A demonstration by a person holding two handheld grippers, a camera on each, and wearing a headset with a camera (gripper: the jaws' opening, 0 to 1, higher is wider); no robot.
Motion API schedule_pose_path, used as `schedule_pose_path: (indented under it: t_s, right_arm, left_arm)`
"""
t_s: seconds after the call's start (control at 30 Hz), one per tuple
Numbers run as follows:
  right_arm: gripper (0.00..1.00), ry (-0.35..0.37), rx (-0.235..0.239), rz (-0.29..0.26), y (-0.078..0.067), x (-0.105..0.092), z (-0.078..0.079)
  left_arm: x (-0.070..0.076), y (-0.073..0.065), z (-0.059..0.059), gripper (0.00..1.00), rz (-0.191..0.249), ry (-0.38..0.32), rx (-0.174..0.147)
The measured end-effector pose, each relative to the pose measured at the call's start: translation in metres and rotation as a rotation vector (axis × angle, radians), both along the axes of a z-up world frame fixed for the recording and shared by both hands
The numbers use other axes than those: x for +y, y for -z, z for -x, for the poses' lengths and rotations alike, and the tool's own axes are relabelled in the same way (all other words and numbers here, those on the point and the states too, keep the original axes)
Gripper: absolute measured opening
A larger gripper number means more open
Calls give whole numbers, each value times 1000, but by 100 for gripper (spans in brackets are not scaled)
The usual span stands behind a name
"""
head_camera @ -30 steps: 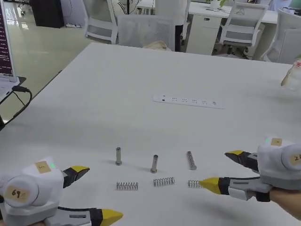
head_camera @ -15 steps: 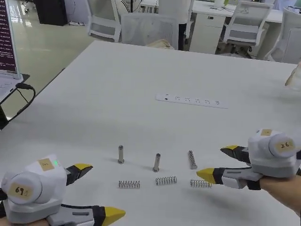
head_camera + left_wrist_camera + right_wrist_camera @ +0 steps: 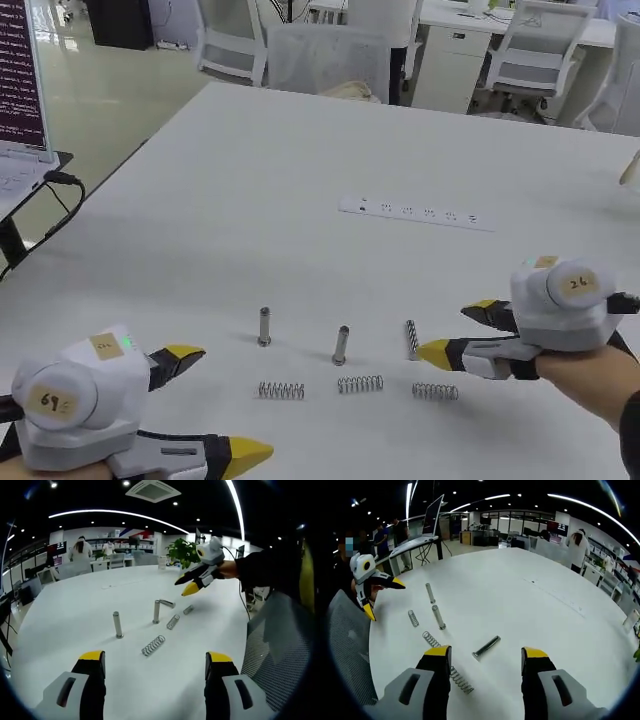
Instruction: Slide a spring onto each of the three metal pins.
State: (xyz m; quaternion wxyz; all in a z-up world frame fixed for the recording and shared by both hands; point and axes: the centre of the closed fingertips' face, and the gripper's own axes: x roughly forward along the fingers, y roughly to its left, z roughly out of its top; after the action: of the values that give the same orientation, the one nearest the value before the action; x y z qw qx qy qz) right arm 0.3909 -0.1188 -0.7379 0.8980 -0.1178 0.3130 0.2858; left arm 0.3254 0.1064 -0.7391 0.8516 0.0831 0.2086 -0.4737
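I note the left gripper (image 3: 222,402) and right gripper (image 3: 452,331) both spread, gripping nothing, above the table's (image 3: 300,180) near edge, where 3 springs (image 3: 360,383) lie in a row before 2 upright pins (image 3: 264,327) and 1 fallen pin (image 3: 411,339).

Shiny metal pins (image 3: 264,326) and coiled wire springs (image 3: 281,390) lie on a smooth matt white table (image 3: 300,160).

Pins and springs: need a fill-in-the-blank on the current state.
Of the three pins, ___ stand upright; the right pin lies on its side.
Number of springs threaded on a pin: ___.
The right gripper has its jaws ___.
Missing words: two; none; open.
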Motion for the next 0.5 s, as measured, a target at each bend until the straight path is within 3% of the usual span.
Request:
schedule_pose_path:
  t_s: [0.5]
  right_arm:
    - [46, 16, 69, 43, 18, 3, -17]
  left_arm:
    - [0, -1, 1, 78, -1, 1, 0]
